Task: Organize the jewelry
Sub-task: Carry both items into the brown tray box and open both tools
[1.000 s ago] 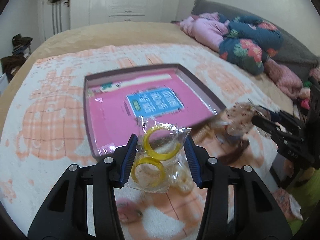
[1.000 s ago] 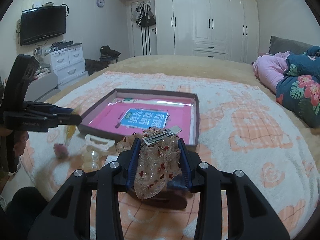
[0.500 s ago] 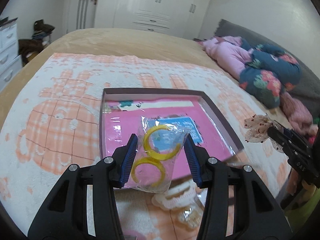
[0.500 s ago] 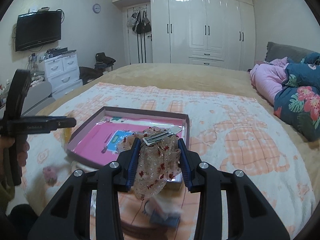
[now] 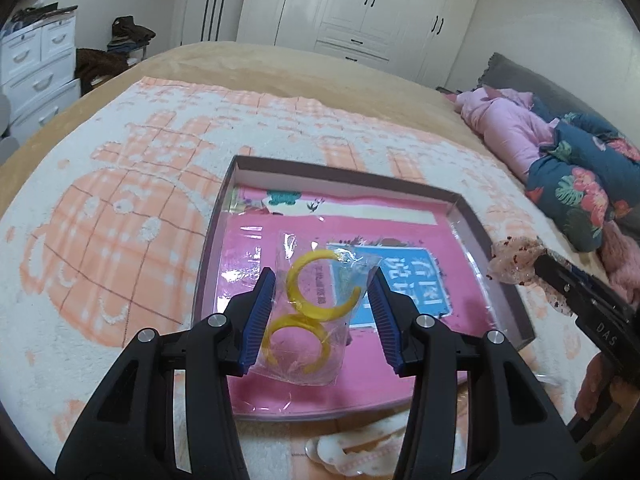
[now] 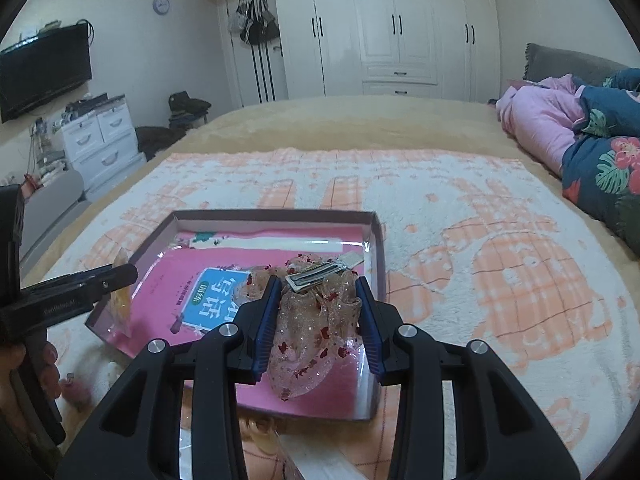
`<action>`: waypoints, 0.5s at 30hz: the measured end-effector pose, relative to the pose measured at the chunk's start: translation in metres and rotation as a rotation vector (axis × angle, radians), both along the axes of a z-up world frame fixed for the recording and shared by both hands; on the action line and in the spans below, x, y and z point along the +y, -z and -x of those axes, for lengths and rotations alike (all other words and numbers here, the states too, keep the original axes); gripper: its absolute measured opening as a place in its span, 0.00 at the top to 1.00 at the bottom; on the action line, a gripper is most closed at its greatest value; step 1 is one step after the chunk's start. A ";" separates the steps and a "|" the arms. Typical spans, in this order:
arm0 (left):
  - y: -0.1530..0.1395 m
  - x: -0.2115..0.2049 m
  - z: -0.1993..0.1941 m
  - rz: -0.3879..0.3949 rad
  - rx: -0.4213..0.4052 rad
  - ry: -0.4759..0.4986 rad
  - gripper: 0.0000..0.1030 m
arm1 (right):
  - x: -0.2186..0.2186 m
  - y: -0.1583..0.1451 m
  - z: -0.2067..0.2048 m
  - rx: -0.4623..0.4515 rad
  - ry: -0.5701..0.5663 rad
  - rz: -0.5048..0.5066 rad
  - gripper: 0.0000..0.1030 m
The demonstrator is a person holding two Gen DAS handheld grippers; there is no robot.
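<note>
My left gripper (image 5: 322, 312) is shut on a clear bag of yellow hoops (image 5: 316, 316) and holds it above the near part of a shallow box (image 5: 344, 178) with a pink card inside. My right gripper (image 6: 318, 320) is shut on a sheer glittery bow hair clip (image 6: 316, 328) with a metal clasp, above the box's (image 6: 276, 214) near right corner. The right gripper with the bow (image 5: 516, 260) shows at the right of the left wrist view. The left gripper (image 6: 124, 274) shows at the left of the right wrist view.
The box lies on a white and orange blanket (image 6: 460, 240) on a bed. A white hair claw (image 5: 352, 452) lies in front of the box. A small pink item (image 6: 76, 394) lies near left. Pillows and clothes (image 6: 580, 128) are piled at the right.
Both grippers have moved forward over the box, each keeping its hold. The box now lies under both loads.
</note>
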State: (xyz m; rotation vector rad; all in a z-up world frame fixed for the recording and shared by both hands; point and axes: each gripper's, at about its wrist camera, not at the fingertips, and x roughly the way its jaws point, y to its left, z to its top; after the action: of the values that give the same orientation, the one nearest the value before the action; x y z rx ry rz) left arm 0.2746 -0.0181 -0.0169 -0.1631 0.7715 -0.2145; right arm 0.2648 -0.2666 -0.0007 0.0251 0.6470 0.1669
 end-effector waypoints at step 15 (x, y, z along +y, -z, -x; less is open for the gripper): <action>0.011 -0.009 -0.004 -0.034 0.005 0.028 0.56 | 0.016 0.034 -0.035 0.147 0.087 0.057 0.59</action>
State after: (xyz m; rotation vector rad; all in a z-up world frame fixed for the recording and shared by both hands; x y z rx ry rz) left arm 0.2781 -0.0270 -0.0276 -0.1208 0.7826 -0.2279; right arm 0.2996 -0.2511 -0.0348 0.0107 0.7953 0.0631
